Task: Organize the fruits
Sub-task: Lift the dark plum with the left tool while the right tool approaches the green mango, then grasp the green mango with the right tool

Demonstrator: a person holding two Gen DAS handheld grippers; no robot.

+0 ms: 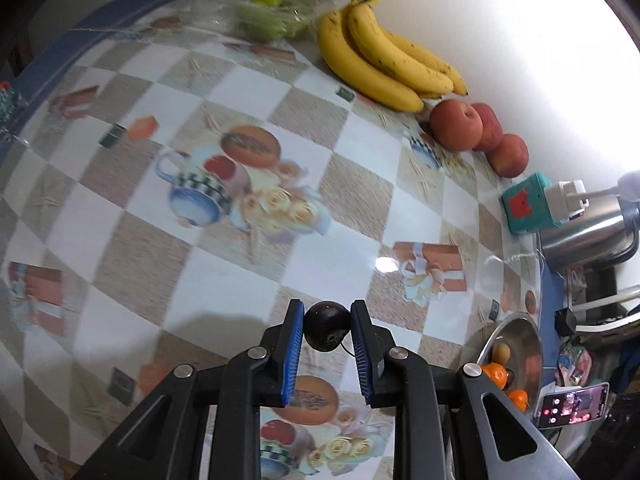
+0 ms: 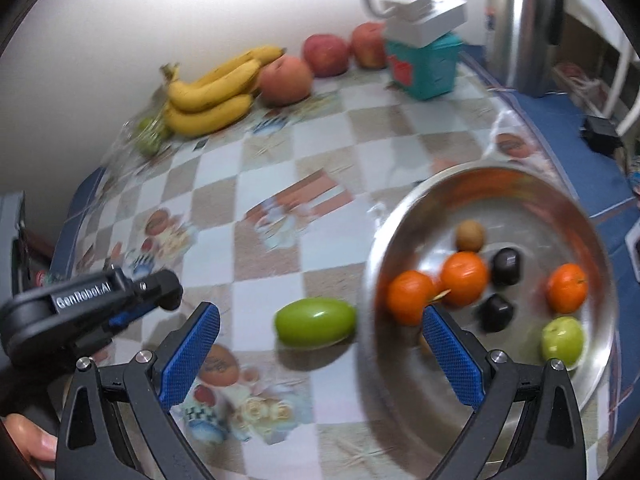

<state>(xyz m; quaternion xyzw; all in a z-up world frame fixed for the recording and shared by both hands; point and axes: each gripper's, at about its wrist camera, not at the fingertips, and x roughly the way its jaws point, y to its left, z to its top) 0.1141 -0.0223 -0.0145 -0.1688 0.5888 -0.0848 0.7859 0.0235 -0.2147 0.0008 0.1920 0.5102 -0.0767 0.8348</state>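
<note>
Bananas [image 1: 384, 56] and apples [image 1: 456, 124] lined up by the wall; bowl [image 2: 592, 216] half-sorted — left gripper [image 1: 327, 330] jaws clenched on a dark fruit [image 1: 326, 332], right gripper [image 2: 320, 344] jaws released over a green fruit [image 2: 315, 322] on the tabletop [image 1: 224, 280].

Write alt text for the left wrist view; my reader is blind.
The left gripper pinches a small dark fruit above a checked tablecloth. Bananas and apples line the far wall.
</note>
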